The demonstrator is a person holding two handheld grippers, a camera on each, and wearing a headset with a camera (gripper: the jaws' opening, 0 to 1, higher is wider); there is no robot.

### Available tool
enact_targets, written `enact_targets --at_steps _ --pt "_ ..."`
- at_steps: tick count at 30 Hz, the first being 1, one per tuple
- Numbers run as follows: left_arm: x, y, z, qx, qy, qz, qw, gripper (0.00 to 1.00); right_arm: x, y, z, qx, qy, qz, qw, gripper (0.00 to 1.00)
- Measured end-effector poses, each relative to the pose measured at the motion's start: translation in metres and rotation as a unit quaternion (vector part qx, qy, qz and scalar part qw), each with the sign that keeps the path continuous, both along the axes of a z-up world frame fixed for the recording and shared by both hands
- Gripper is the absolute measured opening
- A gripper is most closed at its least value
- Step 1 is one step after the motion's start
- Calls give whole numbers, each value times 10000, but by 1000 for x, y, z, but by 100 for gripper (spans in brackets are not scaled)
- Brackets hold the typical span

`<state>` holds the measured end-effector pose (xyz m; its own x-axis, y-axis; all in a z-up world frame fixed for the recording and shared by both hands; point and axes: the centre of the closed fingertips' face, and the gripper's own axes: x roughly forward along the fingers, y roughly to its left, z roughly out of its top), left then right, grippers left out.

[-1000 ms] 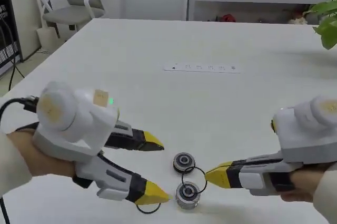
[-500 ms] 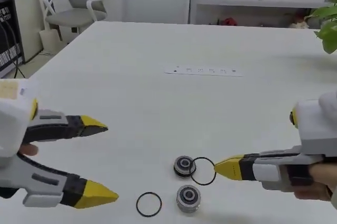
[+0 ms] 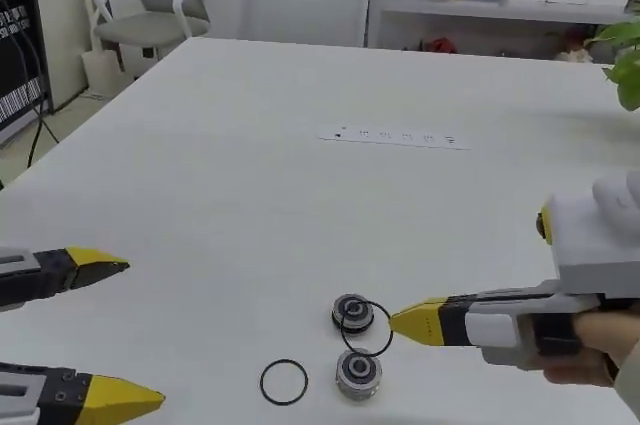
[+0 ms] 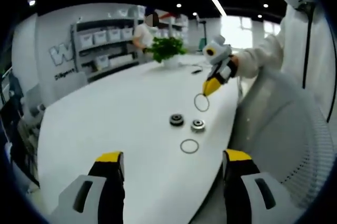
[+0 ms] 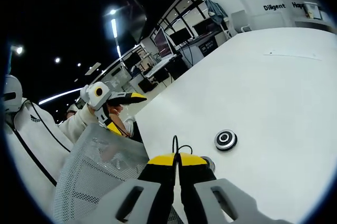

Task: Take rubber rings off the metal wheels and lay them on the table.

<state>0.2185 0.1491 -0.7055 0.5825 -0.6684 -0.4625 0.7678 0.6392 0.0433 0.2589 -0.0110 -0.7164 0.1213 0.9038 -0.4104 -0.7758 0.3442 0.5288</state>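
Two metal wheels (image 3: 351, 312) (image 3: 357, 370) stand close together near the table's front edge. One black rubber ring (image 3: 284, 382) lies flat on the table to their left. My right gripper (image 3: 395, 322) is shut on a second rubber ring (image 3: 366, 330), which hangs from its yellow tips over the wheels. In the left gripper view that ring (image 4: 201, 102) dangles in the air above the wheels (image 4: 177, 120). My left gripper (image 3: 142, 333) is open and holds nothing, well to the left of the wheels. In the right gripper view the shut gripper (image 5: 177, 156) pinches the thin ring (image 5: 175, 142) beside a wheel (image 5: 225, 139).
The white table (image 3: 300, 175) stretches far back, with a small printed strip (image 3: 393, 136) lying on its middle. A white chair (image 3: 150, 15) stands beyond the far left corner. A green plant (image 3: 625, 55) reaches in at the right edge.
My left gripper has drawn back to the left, away from the wheels, uncovering the ring on the table. My right gripper stays shut on its ring and has shifted only slightly.
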Motion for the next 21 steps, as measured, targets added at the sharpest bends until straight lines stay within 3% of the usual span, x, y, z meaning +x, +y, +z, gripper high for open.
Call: enact_targets --at_steps 3,7,21 --pt "-2 3 -4 97 -6 12 10000 78 -6 8 3 29 22 124 9999 0" --pt "-4 3 -4 73 -4 52 10000 78 -14 18 3 -26 37 323 9995 0" --pt "-11 10 -6 72 -83 113 9999 78 -30 42 -20 -375 251 721 9964 0"
